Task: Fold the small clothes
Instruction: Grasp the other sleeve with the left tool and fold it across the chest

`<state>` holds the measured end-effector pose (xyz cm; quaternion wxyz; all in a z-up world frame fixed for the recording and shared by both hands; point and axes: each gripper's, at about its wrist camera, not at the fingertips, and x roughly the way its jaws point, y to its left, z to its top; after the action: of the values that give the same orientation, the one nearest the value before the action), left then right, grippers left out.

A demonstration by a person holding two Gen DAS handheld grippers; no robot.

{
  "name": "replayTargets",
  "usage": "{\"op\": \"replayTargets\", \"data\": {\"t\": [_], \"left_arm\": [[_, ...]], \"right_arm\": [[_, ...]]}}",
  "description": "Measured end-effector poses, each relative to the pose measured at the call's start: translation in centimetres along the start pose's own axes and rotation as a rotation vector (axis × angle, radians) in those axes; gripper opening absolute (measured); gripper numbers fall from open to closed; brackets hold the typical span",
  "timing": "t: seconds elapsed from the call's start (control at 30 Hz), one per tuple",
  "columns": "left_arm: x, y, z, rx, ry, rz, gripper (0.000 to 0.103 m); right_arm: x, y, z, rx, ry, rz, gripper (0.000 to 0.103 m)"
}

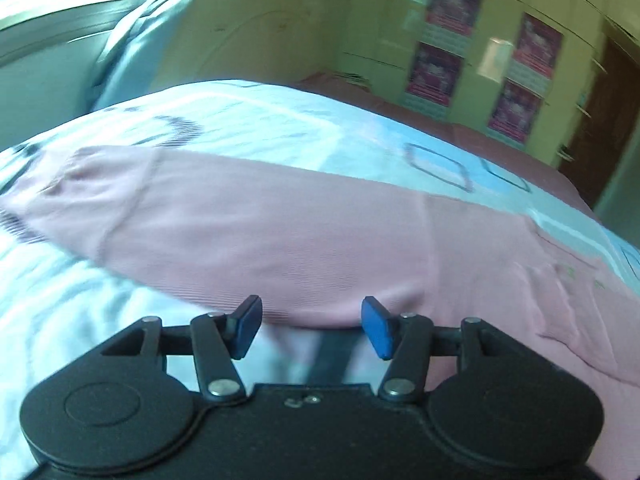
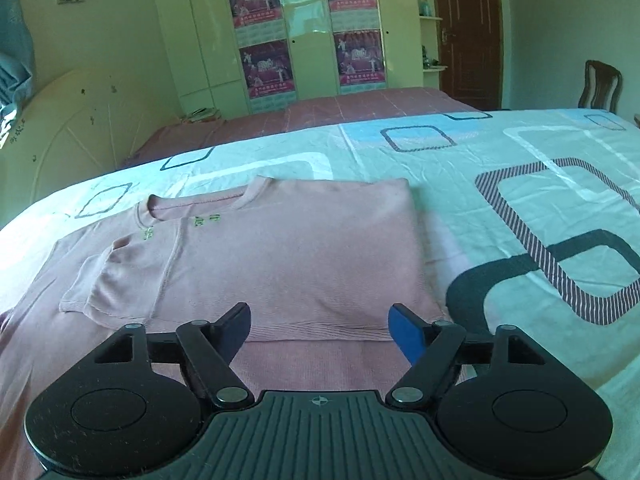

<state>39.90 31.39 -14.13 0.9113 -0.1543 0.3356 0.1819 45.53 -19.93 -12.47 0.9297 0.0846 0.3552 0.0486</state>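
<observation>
Bed (image 2: 520, 152) with patterned sheet; pink shirt (image 2: 288, 256) lying partly folded on it.

Pink shirt on your pale blue-and-white sheet

Your shirt (image 2: 280, 256) is plain dusty pink with small greenish lettering under the collar. The sheet (image 2: 500, 152) beneath it is pale blue and white, printed with rounded squares outlined in dark grey, white, and dark stripes. Beyond it you see a reddish-brown bedspread (image 2: 320, 110), a cream wardrobe (image 2: 304, 60) carrying pink-and-red posters (image 2: 264, 68), and a dark brown door (image 2: 468, 32). Your gripper pads (image 1: 378, 328) are blue on black frames.
</observation>
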Motion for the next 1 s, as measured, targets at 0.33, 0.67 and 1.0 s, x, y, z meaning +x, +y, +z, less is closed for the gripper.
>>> {"op": "replayTargets", "data": {"t": [0.33,0.67,1.0], "left_arm": [[-0.4,14.8,2.5,-0.426,-0.079,0.096,0.060],[3.0,19.9,4.5,-0.684,-0.143,0.046,0.044],[2.6,8.2,8.8,-0.313,-0.140,-0.064,0.011]], "right_arm": [[2.1,3.8,0.8,0.095,0.046,0.011,0.053],[2.5,7.2,2.2,0.055,0.039,0.018,0.053],[2.5,5.0,2.8,0.106,0.039,-0.004,0.053]]}}
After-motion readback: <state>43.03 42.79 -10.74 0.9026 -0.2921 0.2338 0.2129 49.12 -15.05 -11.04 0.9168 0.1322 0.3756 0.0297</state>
